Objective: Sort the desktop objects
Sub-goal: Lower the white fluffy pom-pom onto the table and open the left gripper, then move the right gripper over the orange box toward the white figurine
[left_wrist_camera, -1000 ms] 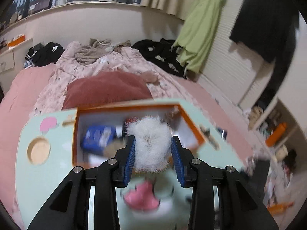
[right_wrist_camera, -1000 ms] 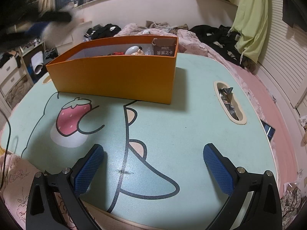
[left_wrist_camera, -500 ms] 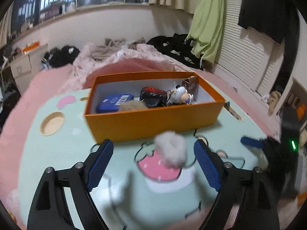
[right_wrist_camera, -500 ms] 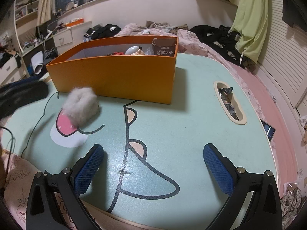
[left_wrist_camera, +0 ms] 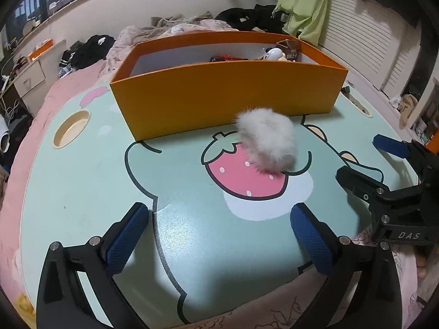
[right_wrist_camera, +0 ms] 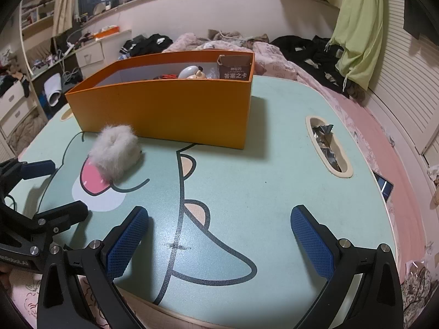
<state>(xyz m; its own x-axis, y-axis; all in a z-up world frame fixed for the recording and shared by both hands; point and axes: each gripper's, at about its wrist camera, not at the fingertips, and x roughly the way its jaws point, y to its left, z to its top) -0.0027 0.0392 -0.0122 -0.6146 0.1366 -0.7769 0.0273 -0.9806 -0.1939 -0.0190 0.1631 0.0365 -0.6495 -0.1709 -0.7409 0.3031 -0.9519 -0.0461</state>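
Fluffy white pom (left_wrist_camera: 267,139) on table (left_wrist_camera: 82,181), sitting on printed strawberry, just in front of orange box (left_wrist_camera: 227,93) near wall, outside it, apart from wall by small gap as far as visible. L gripper (left_wrist_camera: 219,233) wide open, jaws just been opening, nothing between pads, pom ahead and slightly to right of its centreline, well clear of fingertips. R gripper (right_wrist_camera: 219,241) also spread wide, empty; pom up and far to left of it in its view (right_wrist_camera: 115,152), beyond L gripper's fingers. So nearer hand = L, prob. the one to re-grab; R would have to cross over. Pom roughly oval, long axis running away from L cam toward box and a bit tilted, so jaws straddling short width look ok w/o wrist roll. Box opening beyond and above pom from L side: judged lift-and-forward over near wall needed. Box already holding small items at R end (right_wrist_camera: 192,72); L end looks free. Soft fur, may squash, deep closure likely needed.
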